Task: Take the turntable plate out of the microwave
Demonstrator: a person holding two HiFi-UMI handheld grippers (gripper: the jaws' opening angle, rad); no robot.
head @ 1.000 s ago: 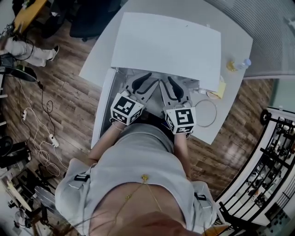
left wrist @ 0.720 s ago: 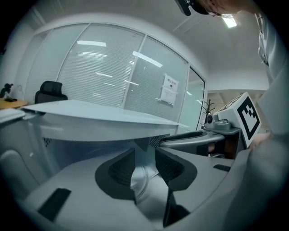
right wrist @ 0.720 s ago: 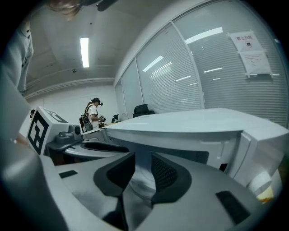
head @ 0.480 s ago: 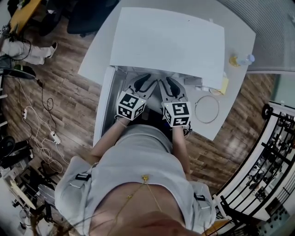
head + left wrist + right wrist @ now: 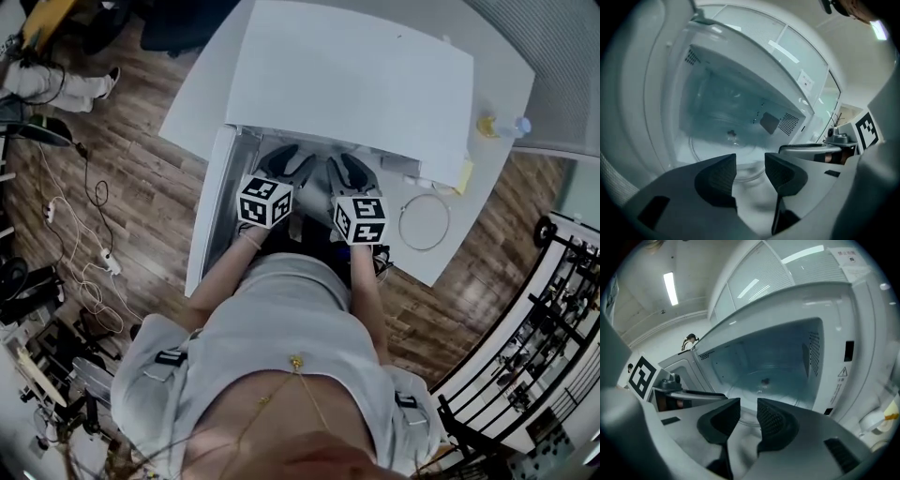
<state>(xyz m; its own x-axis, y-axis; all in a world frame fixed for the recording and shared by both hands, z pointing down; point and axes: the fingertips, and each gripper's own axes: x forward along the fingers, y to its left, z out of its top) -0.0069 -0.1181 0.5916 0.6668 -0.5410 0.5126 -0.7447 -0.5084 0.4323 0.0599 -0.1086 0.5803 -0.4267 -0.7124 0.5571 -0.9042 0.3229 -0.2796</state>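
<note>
The white microwave [image 5: 347, 70] stands on a white table [image 5: 492, 80] with its door [image 5: 208, 216] swung open to the left. Inside, the clear glass turntable plate [image 5: 717, 147] [image 5: 783, 380] lies flat on the oven floor. My left gripper [image 5: 289, 164] [image 5: 750, 161] is at the oven's mouth; its jaws are opening, with the plate's near rim showing in the gap and no pad pressing on it. My right gripper [image 5: 349, 169] [image 5: 748, 408] sits beside it with jaws slightly apart, holding nothing. Both point down into the cavity.
A clear round ring [image 5: 424, 222] lies on the table right of the microwave. A small bottle [image 5: 509, 127] and a yellow note [image 5: 465, 175] are near it. Cables [image 5: 80, 262] trail on the wooden floor at left. A black rack [image 5: 562, 309] stands at right.
Both grippers have moved in toward the microwave's open mouth and rolled a little. The plate has not moved.
</note>
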